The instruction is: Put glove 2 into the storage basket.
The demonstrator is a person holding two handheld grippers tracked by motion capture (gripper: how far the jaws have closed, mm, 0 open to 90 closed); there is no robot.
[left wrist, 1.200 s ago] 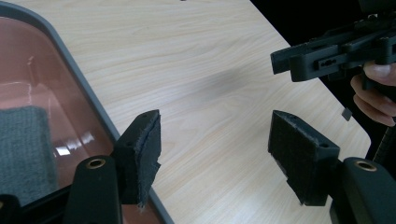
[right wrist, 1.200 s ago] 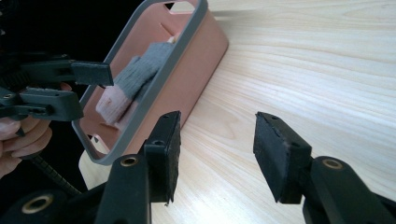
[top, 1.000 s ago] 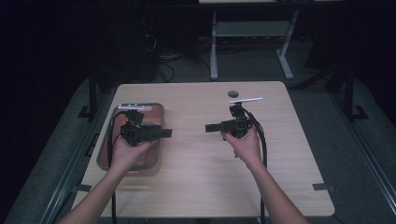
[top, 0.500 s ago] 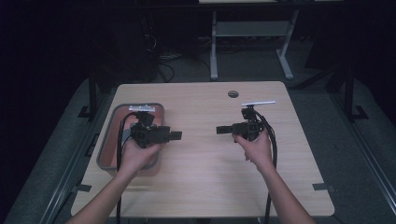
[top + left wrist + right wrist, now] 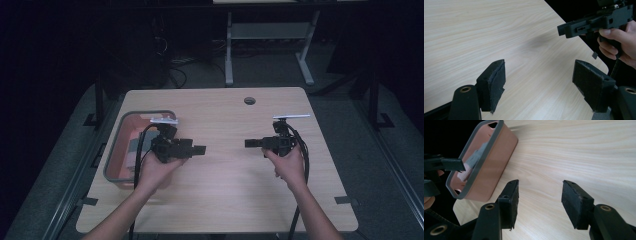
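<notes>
My left gripper (image 5: pixel 201 149) is held level over the table beside a salmon tub with a grey rim (image 5: pixel 125 120), pointing right. My right gripper (image 5: pixel 248 143) points left at it across a gap of bare wood. In the left gripper view the left gripper (image 5: pixel 540 63) is open over the tabletop, with the right gripper (image 5: pixel 596 21) beyond it in a hand. In the right gripper view the right gripper (image 5: pixel 541 183) is open too, facing the tub (image 5: pixel 489 162). Both pairs of jaws have just been opening, with nothing between them.
The tub holds a pale grey-white thing (image 5: pixel 477 153) that I cannot make out. A round cable hole (image 5: pixel 249 100) sits near the table's far edge. A metal stand (image 5: pixel 270 35) rises behind the table. Dark floor surrounds the table.
Both hands have drifted to the right over the table. The left gripper has come away from above the tub toward the middle. The gap between the grippers has stayed much the same.
</notes>
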